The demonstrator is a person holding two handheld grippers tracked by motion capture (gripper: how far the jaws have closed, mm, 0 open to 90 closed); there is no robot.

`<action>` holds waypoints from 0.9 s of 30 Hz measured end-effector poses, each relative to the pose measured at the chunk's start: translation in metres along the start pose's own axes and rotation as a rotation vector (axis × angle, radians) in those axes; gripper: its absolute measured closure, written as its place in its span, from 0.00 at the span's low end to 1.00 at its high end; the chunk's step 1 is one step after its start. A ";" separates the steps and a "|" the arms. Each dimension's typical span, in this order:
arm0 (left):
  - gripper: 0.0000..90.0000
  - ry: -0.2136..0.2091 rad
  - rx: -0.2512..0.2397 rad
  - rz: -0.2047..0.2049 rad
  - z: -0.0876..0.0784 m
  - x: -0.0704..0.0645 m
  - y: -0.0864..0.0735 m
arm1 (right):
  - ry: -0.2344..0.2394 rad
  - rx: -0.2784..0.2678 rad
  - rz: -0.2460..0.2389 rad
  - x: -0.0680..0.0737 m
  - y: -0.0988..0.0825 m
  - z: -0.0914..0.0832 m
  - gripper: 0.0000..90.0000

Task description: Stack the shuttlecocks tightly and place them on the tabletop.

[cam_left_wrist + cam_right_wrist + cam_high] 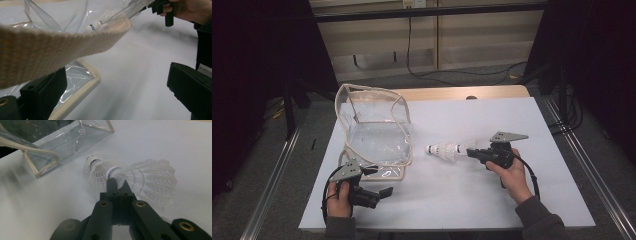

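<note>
Left gripper (379,192) near front-left corner of counter (522,200), fingers released, beside clear pouch (374,135), strap near, likely to steady opening. Mid-counter: stacked shuttlecocks (446,150), clenched at feather skirt by right gripper (472,152), cork ends aimed pouchward for insertion.

White shuttlecocks (130,180) w/ blue band, clear bag (374,132) w/ beige trim, black fingers (117,186).

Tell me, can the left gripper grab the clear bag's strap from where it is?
Probably yes. The left gripper has open jaws, and the woven strap of the clear bag hangs right before them, nothing between.
</note>
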State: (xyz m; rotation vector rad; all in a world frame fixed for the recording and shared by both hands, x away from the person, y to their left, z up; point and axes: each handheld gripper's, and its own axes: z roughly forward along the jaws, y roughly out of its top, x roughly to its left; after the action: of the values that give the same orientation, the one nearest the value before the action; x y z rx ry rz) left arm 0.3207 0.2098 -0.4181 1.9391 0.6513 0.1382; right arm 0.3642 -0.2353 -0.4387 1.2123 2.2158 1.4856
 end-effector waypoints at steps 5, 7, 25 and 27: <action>0.03 0.001 -0.004 -0.002 0.000 0.000 0.000 | -0.001 0.003 -0.010 0.001 0.002 0.003 1.00; 0.03 0.002 -0.001 -0.003 0.001 0.000 0.000 | -0.017 0.014 -0.032 0.003 0.002 0.004 1.00; 0.03 0.003 0.003 0.002 0.001 0.000 0.000 | 0.010 0.026 -0.022 0.006 0.002 0.014 1.00; 0.03 0.003 0.003 0.003 0.001 0.000 0.000 | 0.008 0.023 -0.019 0.007 0.002 0.015 1.00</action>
State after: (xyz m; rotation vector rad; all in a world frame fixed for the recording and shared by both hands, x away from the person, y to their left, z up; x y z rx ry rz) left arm 0.3213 0.2093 -0.4185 1.9429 0.6509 0.1420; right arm 0.3695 -0.2200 -0.4427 1.1909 2.2498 1.4645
